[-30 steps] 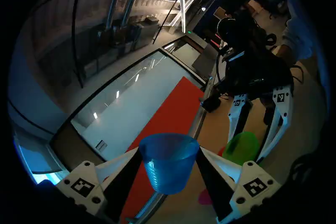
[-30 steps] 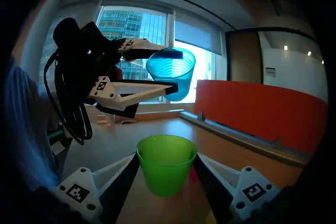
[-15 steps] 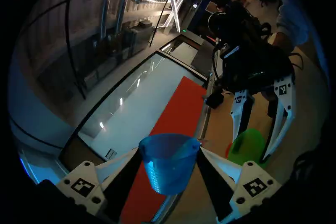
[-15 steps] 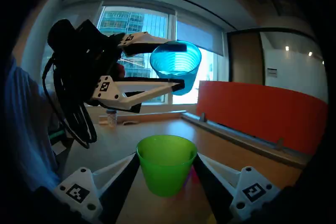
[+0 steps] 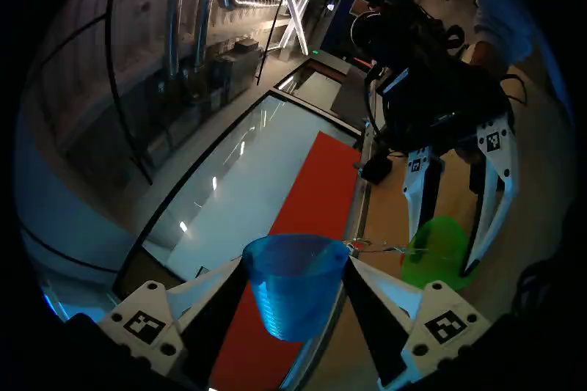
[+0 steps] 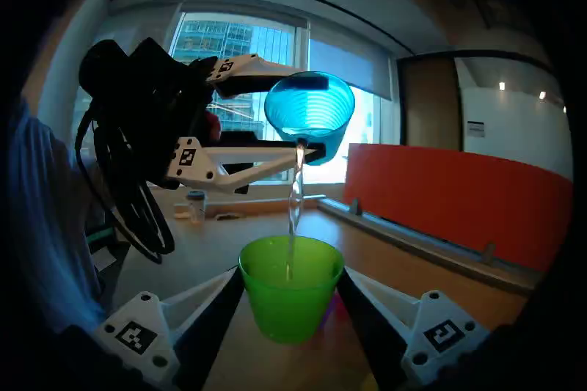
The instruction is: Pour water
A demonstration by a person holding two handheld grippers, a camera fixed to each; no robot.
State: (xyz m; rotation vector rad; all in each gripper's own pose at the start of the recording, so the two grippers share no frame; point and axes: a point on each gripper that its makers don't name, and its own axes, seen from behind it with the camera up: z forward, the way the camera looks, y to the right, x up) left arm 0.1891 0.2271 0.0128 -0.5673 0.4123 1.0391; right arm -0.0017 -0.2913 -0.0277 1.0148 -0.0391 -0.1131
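Left hand-held gripper (image 5: 295, 273): clamped on tilted blue cup (image 5: 293, 299), raised over green cup (image 6: 291, 303). Right hand-held gripper (image 6: 291, 275): clamped on green cup. Linked by thin water stream (image 6: 295, 193). Pour begun, likely far from finished.

Straight above the green cup (image 6: 291, 296), the blue cup (image 6: 309, 108) and left gripper (image 6: 315, 119) are hanging and blocking any way in from the top. The water stream (image 6: 295, 200) is running down between the two cups. The orange partition (image 6: 469, 200) is walling off the green cup's right. The cable bundle (image 6: 128, 193) is crowding its left. The bare desk (image 6: 213, 244) behind it is lying open.
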